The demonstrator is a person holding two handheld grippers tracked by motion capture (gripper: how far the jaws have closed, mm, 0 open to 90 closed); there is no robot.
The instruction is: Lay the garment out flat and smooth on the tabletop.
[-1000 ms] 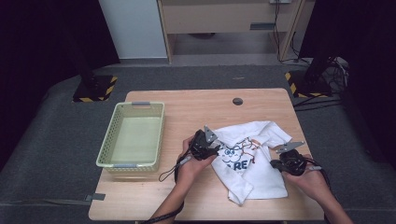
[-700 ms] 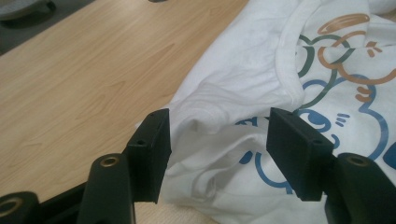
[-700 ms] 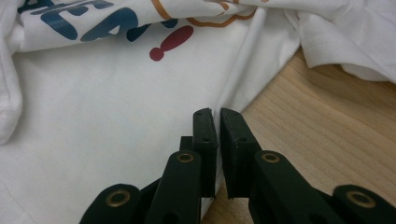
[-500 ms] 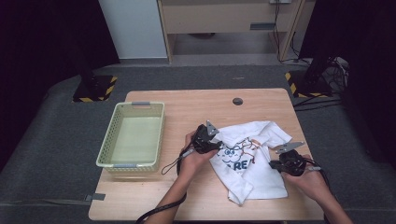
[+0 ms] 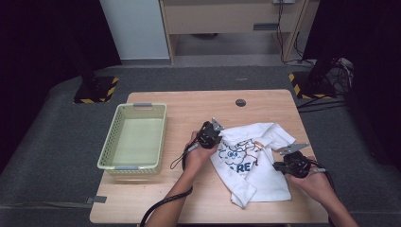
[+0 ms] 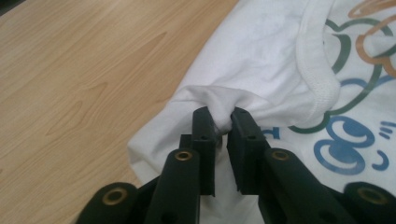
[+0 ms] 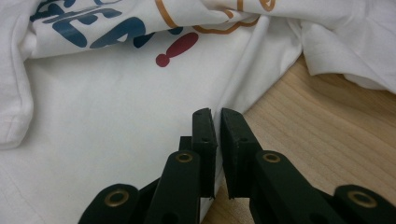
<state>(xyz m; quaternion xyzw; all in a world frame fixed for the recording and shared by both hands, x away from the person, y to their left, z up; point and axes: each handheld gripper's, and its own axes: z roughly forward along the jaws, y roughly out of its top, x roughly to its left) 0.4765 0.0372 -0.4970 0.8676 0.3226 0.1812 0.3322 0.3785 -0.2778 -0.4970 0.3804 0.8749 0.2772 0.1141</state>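
My left gripper (image 6: 223,122) has just closed, pinching the white T-shirt (image 5: 250,161) at 9 o'clock; my right gripper (image 7: 217,116) clamps its 3 o'clock edge.

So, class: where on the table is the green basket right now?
In the high view, the green basket sits on the table's left side, left of the white T-shirt.

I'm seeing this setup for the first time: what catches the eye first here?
A crumpled white T-shirt with a colourful cartoon print lies on the right half of the wooden table. Both grippers pinch it: the left gripper has just closed on a bunched fold near the collar, and the right gripper clamps the shirt's edge at the right side. A pale green basket stands to the left.
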